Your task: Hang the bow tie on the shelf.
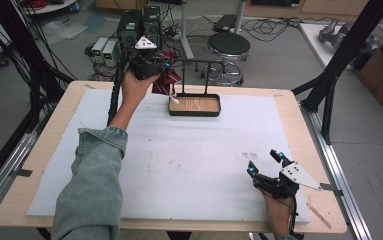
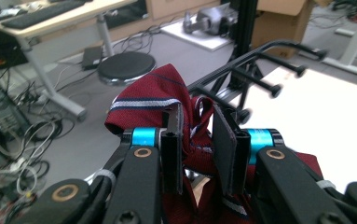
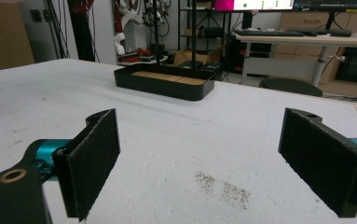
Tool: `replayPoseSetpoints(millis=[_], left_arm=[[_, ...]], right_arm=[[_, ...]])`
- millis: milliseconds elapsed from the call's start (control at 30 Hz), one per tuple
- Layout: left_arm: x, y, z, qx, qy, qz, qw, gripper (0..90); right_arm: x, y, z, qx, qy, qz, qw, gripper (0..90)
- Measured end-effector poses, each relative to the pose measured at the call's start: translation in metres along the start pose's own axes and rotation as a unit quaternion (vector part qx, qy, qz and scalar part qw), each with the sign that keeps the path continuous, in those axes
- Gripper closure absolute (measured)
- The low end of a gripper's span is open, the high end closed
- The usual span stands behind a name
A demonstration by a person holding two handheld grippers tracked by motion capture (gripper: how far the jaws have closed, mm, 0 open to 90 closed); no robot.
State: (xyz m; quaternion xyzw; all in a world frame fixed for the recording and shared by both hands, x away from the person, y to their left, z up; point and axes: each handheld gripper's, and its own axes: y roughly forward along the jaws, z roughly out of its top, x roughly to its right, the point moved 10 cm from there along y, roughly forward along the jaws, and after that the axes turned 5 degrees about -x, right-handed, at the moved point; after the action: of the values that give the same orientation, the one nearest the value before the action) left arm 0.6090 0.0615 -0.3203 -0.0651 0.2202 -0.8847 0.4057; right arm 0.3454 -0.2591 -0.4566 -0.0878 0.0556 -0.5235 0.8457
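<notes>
1. The tie (image 2: pixel 153 100), dark red with a pale stripe, is bunched and raised off the table, beside the rack (image 2: pixel 264 60) of black pegs.
2. The left gripper (image 1: pixel 151 67) is clenched on the tie, cloth pinched between its jaws, over the far left of the tray (image 1: pixel 194 113).
3. The tray, black-rimmed with a wooden floor, holds nothing that can be made out; the rack's posts rise from it.
4. The right gripper (image 1: pixel 265 162) rests near the mat's (image 1: pixel 189 160) right front edge, jaws spread wide and empty, well apart from the tie.
</notes>
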Motion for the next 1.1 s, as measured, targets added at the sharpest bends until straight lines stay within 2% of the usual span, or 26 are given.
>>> replayPoseSetpoints(millis=[300, 367, 400, 567, 600, 967, 1100], left_arm=[[-0.01, 0.002, -0.009, -0.013, -0.002, 0.016, 0.9998, 73.3], [-0.012, 0.003, -0.011, -0.015, -0.005, 0.017, 0.9997, 73.3], [-0.015, 0.004, -0.016, -0.02, -0.007, 0.028, 0.9994, 73.3], [-0.018, 0.006, -0.024, -0.026, -0.012, 0.033, 0.9991, 73.2], [-0.019, 0.007, -0.027, -0.027, -0.018, 0.033, 0.9989, 73.2], [-0.015, 0.021, -0.038, -0.036, -0.02, 0.031, 0.9987, 73.0], [-0.014, 0.028, -0.044, -0.04, -0.02, 0.038, 0.9983, 72.9]], right_arm=[[-0.001, 0.0, -0.001, -0.002, 0.003, 0.001, 1.0, 11.5], [-0.001, 0.0, 0.0, -0.002, 0.002, 0.001, 1.0, 11.5], [-0.001, 0.0, 0.0, -0.002, 0.002, 0.001, 1.0, 11.5], [-0.001, 0.0, 0.0, -0.002, 0.001, 0.0, 1.0, 11.5], [-0.001, 0.0, 0.0, -0.002, 0.002, 0.001, 1.0, 11.5], [-0.001, 0.0, -0.001, -0.002, 0.002, 0.001, 1.0, 11.5], [-0.001, 0.0, -0.001, -0.004, 0.004, 0.001, 1.0, 11.5]])
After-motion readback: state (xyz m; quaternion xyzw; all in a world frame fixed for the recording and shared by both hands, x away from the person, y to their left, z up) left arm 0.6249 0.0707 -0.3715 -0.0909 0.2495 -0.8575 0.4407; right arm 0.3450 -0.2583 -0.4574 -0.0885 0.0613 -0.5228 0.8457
